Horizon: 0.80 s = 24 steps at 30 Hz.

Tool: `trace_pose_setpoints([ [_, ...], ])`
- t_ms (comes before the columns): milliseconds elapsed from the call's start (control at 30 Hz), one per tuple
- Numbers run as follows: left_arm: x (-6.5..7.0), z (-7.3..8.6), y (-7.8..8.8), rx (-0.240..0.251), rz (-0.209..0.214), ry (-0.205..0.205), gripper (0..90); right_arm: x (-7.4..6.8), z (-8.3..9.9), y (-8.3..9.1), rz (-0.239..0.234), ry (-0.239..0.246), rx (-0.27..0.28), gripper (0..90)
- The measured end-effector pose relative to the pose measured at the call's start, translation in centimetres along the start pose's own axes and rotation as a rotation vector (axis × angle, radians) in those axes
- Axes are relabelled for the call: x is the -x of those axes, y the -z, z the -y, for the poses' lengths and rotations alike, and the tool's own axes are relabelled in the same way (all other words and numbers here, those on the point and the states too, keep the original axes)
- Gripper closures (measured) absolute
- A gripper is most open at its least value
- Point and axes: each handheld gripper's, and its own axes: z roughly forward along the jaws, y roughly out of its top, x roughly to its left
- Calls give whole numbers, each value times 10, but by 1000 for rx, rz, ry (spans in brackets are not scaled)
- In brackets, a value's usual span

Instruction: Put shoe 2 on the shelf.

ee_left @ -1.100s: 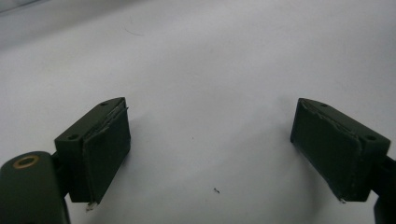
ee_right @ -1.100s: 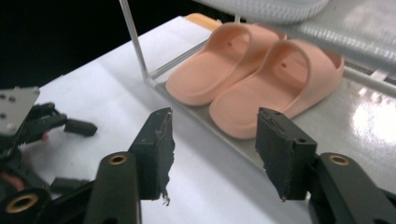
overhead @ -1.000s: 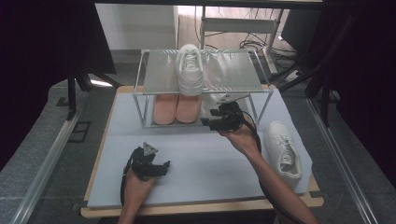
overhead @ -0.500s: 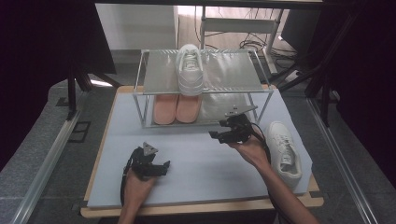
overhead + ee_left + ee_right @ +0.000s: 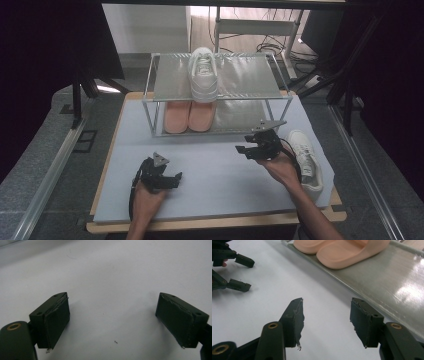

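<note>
Right tongs [image 5: 248, 146] half open, just been closing, nothing between the jaws, hovering over the bench [image 5: 210, 170] just in front of the rack [image 5: 220, 107] and just left of the white sneaker [image 5: 306, 161] lying at the bench's right edge. Left tongs [image 5: 172, 181] wide open and empty, low over bare bench at front left. Second white sneaker [image 5: 203, 74] on top shelf, pink slippers [image 5: 189, 116] on lower shelf.

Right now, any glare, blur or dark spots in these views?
High view: surroundings very dark, window behind the rack blown out. Right gripper view: glare on the metal shelf, pink slippers slightly soft. Left gripper view: even light, faint shadows under the pads.
</note>
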Motion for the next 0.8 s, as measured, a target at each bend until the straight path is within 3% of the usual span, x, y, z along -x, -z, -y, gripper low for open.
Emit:
trace_pose_setpoints([
  [200, 0, 0, 0, 4, 0, 5, 123, 10, 9, 12, 21, -58, -9, 502],
  [400, 0, 0, 0, 1, 0, 4, 123, 19, 18, 24, 58, -85, -21, 526],
  [800, 0, 0, 0, 2, 0, 4, 123, 44, 39, 50, 129, -169, -66, 768],
])
